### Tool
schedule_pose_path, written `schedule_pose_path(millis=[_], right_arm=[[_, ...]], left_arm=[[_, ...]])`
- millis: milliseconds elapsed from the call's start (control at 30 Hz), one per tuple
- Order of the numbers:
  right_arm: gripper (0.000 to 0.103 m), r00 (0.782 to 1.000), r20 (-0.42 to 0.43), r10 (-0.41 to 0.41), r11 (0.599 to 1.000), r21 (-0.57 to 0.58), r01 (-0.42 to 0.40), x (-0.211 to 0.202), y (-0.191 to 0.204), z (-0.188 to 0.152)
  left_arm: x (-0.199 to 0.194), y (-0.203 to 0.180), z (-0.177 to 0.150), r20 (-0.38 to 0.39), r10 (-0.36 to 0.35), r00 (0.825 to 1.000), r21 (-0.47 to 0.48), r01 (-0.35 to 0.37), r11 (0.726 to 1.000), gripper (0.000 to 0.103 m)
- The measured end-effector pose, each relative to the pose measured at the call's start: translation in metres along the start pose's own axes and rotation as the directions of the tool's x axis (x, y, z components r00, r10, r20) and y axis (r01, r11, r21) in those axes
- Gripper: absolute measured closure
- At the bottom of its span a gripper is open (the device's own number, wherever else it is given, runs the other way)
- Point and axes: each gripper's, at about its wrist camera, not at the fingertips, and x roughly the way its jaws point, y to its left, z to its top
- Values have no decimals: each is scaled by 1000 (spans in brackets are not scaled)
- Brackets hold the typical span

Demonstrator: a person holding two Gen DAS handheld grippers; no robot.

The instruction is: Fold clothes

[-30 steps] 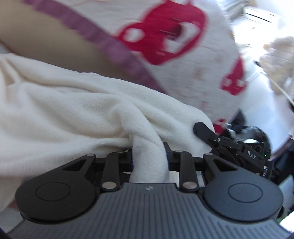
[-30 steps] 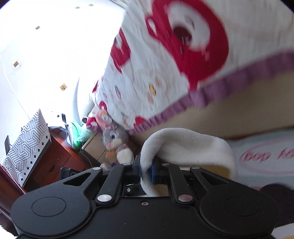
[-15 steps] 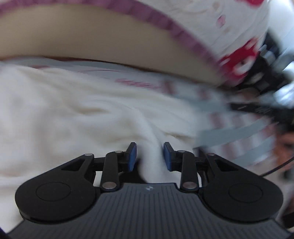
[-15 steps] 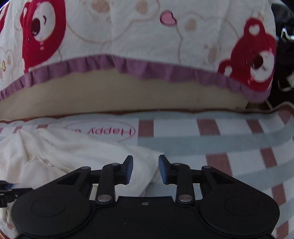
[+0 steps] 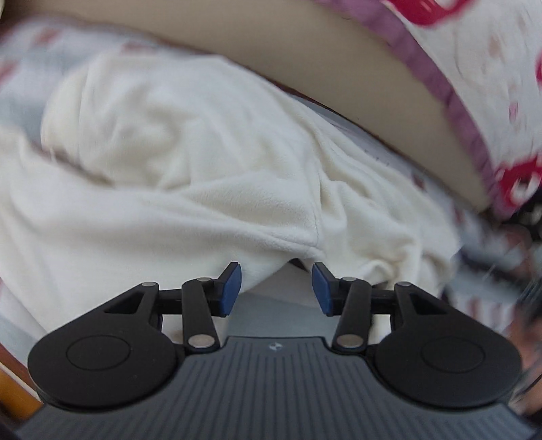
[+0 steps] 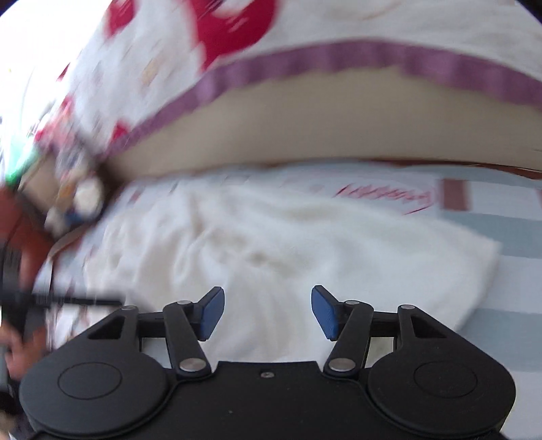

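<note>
Lying in a loose, rumpled heap on a striped mat, the cream fleece garment [image 5: 189,162] fills most of the left wrist view; its folds bunch up toward the far side, and one hemmed edge runs down to a corner just ahead of the fingers. In the right wrist view the same garment [image 6: 305,243] spreads across the mat [image 6: 515,237] — pale grey-blue bands with dull red squares and some red lettering near the far edge, too smeared to read; the cloth's right border ends in a rounded corner short of the frame's edge.

Left gripper [image 5: 276,287]: jaws spread wide, blue pads [image 5: 232,287] facing each other with nothing between them; the hem corner hangs just beyond the tips, close but not pinched. Right gripper [image 6: 267,313]: jaws likewise parted, pads [image 6: 323,313] clear of the fabric, which lies under and ahead of them; whether they brush it I cannot tell.

Behind the garment rises a tan bed side [image 6: 338,125], topped by a white bedspread [image 6: 372,23] with red bear prints and a purple frilled edge [image 6: 338,56]; both views are blurred — the clutter at the far left of the right view cannot be made out.
</note>
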Motion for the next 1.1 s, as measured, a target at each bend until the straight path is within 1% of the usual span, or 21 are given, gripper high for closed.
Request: schedule_pose_path(millis=[100,167,267,333,400,433,500,533,567,633,700,733,767,800,833,867,900,933,1000,1033,1100], right_arm=[[41,998,-57,-24,998,-65,20,19,16,-10],[41,996,-80,-44,995,-90,37,28,23,-15],[40,994,-57,-89,995,-53,86,28,15,-16],[36,992,-43,-118,993,-28,117,29,9,-16],[20,988,-29,-148,989,-2,148,29,3,-17],[18,986,-23,-164,986,11,164,30,1,-17],[17,981,-10,-194,980,37,194,30,-5,-17],[17,978,-4,-209,977,50,209,30,-8,-18],[17,975,1,-224,973,64,224,31,-11,-18],[17,979,17,-201,973,120,198,25,-19,-17],[17,988,25,-152,976,161,146,23,-24,-17],[17,992,24,-127,977,178,121,22,-27,-18],[17,994,22,-106,976,192,100,22,-28,-19],[17,995,21,-94,976,199,88,23,-28,-19],[17,996,20,-87,976,203,81,25,-29,-19],[17,996,22,-87,976,201,81,26,-28,-19],[17,996,24,-91,977,195,85,28,-26,-18],[17,994,28,-102,978,188,95,28,-26,-16],[17,990,38,-134,977,169,126,24,-28,-10],[17,988,44,-150,977,160,142,22,-29,-6],[18,982,55,-182,975,143,173,17,-31,1]], left_arm=[[2,-1,2,6,-36,999,-12,36,999,58],[2,-6,2,14,-61,998,3,61,998,53],[8,-11,-1,14,-121,993,-10,121,993,48],[19,-12,-2,-8,-145,989,-36,145,989,47],[35,-13,2,-69,-115,991,-88,109,990,40],[45,-12,4,-113,-95,989,-131,80,988,39],[61,-12,8,-154,-118,981,-207,84,975,39],[67,-12,9,-150,-127,980,-226,91,970,39],[71,-13,10,-136,-111,984,-230,78,970,39],[76,-17,12,-89,-20,996,-212,1,977,39],[78,-21,14,-40,51,998,-203,-58,977,40],[78,-23,13,-17,61,998,-198,-64,978,41],[78,-25,13,2,63,998,-190,-62,980,53],[77,-27,13,17,60,998,-170,-56,984,68],[76,-31,12,33,74,997,-133,-69,989,89],[72,-38,11,64,112,992,-81,-107,991,90],[66,-46,8,120,167,979,-16,-167,986,90],[57,-57,4,191,225,955,54,-239,969,90],[38,-71,-4,300,280,912,134,-331,934,91],[28,-73,-5,333,285,899,148,-349,926,91],[5,-68,-4,366,280,887,137,-349,927,91]])
